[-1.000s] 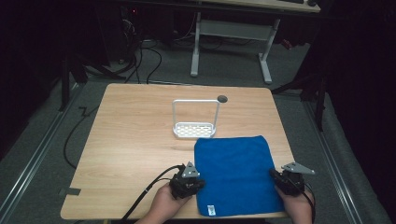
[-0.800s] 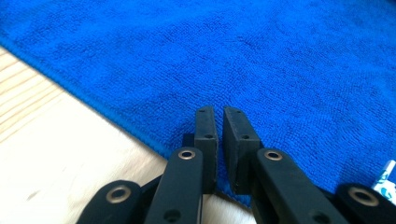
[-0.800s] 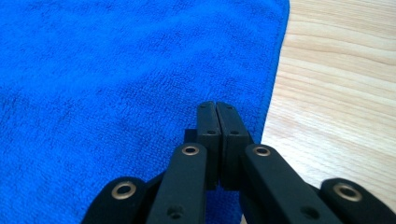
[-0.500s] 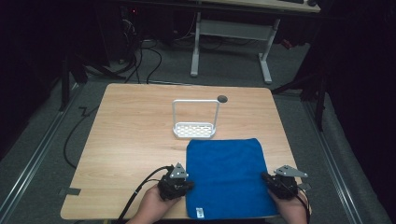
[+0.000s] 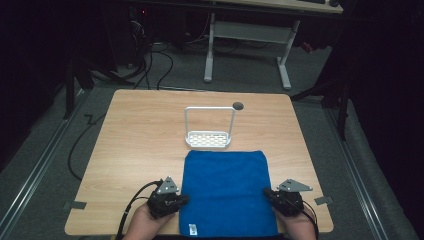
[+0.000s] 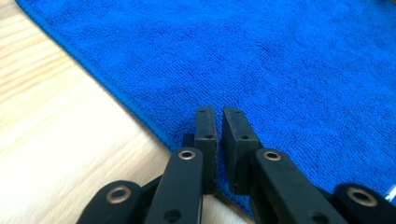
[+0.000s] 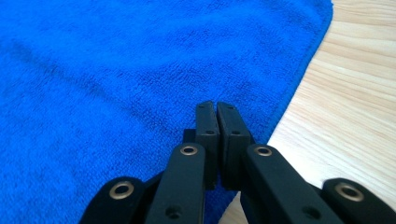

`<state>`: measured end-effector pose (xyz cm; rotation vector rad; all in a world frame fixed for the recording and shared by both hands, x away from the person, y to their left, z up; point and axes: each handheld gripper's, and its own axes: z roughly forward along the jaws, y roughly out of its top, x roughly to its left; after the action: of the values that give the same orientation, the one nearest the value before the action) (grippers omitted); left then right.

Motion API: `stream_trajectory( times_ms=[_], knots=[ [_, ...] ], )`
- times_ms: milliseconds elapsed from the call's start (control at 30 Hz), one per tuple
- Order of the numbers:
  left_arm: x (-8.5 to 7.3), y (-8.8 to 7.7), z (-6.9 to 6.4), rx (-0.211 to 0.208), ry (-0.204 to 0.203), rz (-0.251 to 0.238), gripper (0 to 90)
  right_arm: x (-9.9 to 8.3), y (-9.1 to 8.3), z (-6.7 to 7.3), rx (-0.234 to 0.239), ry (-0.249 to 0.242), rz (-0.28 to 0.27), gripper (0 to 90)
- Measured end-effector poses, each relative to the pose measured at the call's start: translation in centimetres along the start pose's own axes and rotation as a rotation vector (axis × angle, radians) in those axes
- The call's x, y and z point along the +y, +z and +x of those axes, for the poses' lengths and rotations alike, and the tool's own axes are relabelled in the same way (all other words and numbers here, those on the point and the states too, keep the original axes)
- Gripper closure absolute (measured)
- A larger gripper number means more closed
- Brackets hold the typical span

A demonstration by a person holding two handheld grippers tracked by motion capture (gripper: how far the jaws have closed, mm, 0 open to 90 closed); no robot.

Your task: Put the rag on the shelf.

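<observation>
1. At the bottom edge of the high view, two hands are seen entering the frame, each holding a gripper: the left gripper [image 5: 184, 200] at lower left of centre, the right gripper [image 5: 268, 192] at lower right.

2. In the left gripper view, the left gripper [image 6: 223, 116] is seen with its fingers [image 6: 205, 135] drawn almost together, a thin slit left between them. They sit low over the near left edge of the blue towel [image 6: 261, 60]; whether cloth is pinched between them cannot be told.

3. In the right gripper view, the right gripper [image 7: 215, 109] is shown with its fingers [image 7: 231, 130] pressed together, no gap to be made out. They rest at the near right edge of the blue towel [image 7: 116, 70]; a pinch of cloth cannot be confirmed or ruled out.

4. The blue towel [image 5: 225, 190] is laid flat on the desk [image 5: 140, 145], in the lower centre of the high view, its long axis running from the bottom edge upward, a small tag at its near hem. It lies between the two grippers, so each is equally near to its own side edge, and the cloth stretches away ahead of both.

5. Just above the towel's far edge, close to it, a white wire rack [image 5: 208, 135] is seen standing upright, with a perforated base.

6. Further up, a dark round hole [image 5: 238, 106] is set in the desk near its far edge.
</observation>
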<state>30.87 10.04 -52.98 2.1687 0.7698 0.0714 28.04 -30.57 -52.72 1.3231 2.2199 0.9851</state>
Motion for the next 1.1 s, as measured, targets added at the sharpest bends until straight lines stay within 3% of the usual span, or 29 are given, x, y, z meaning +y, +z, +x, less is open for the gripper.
stream_trajectory(
  times_ms=[133,300,367,467,533,667,767,867,967,1100],
  knots=[
    [-0.6,-0.7,0.0,0.007,-0.004,0.001,84.8,0.3,0.3,1.1,0.019,-0.039,0.008,88.2],
    [-0.8,-0.9,-0.1,-0.015,-0.021,0.003,80.8,0.4,0.3,1.2,0.037,-0.035,0.013,86.7],
    [-0.6,-0.9,0.0,-0.017,-0.035,-0.026,78.5,0.5,0.2,1.2,0.038,-0.034,-0.005,86.2],
    [0.6,-0.8,0.8,0.026,-0.057,-0.092,76.3,1.1,0.1,0.9,0.018,-0.026,-0.041,84.2],
    [1.7,-0.4,1.7,0.086,-0.066,-0.122,74.6,1.8,0.6,0.5,-0.002,-0.024,-0.049,83.5],
    [2.9,1.5,3.0,0.145,-0.068,-0.080,73.5,3.2,3.0,-0.4,-0.047,-0.028,-0.020,83.5],
    [2.9,2.4,3.2,0.155,-0.070,-0.062,74.7,3.4,3.7,-0.3,-0.061,-0.040,-0.003,83.6],
    [2.5,2.2,2.8,0.162,-0.061,-0.060,74.6,3.3,3.5,-0.3,-0.058,-0.044,-0.002,83.5],
    [2.1,1.8,2.3,0.141,-0.062,-0.057,74.5,2.8,3.1,-0.3,-0.038,-0.033,-0.009,83.5],
    [1.5,1.3,1.2,0.123,-0.031,-0.040,74.2,2.1,2.3,0.0,-0.018,-0.032,-0.002,82.7]
  ],
)
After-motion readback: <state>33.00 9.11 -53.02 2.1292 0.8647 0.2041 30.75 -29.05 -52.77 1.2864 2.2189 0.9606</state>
